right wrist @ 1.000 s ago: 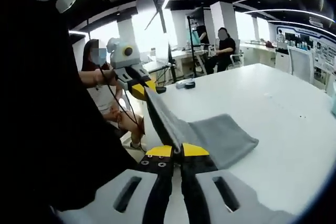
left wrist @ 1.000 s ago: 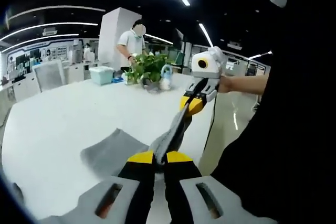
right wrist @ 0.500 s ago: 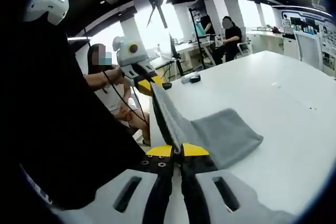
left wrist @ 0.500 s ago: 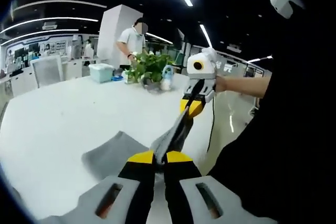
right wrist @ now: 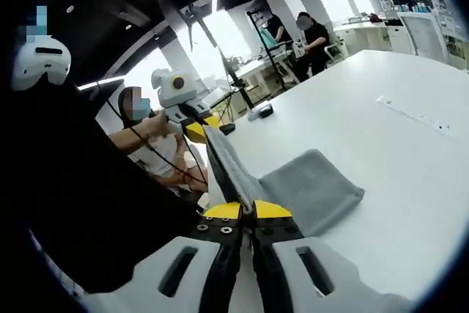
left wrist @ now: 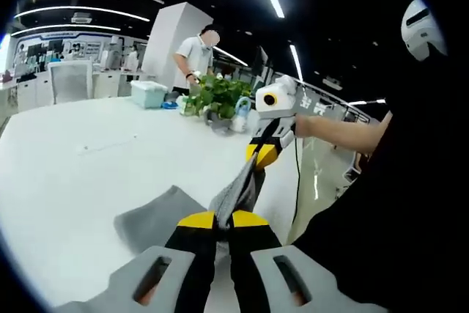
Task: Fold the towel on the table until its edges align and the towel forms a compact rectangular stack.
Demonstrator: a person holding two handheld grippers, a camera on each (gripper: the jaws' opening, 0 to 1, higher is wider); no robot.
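Holding the towel by 1 edge, the left gripper and right gripper each clamp a corner, stretching that edge taut above the table while the rest trails on the tabletop, likely so the raised half can be laid over evenly.

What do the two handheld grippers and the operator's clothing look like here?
Both the left gripper and the right gripper have pale grey slotted bodies, black jaws and yellow tips. Seen from outside, the right gripper carries a thin black cable. The person's dark clothing looks black.
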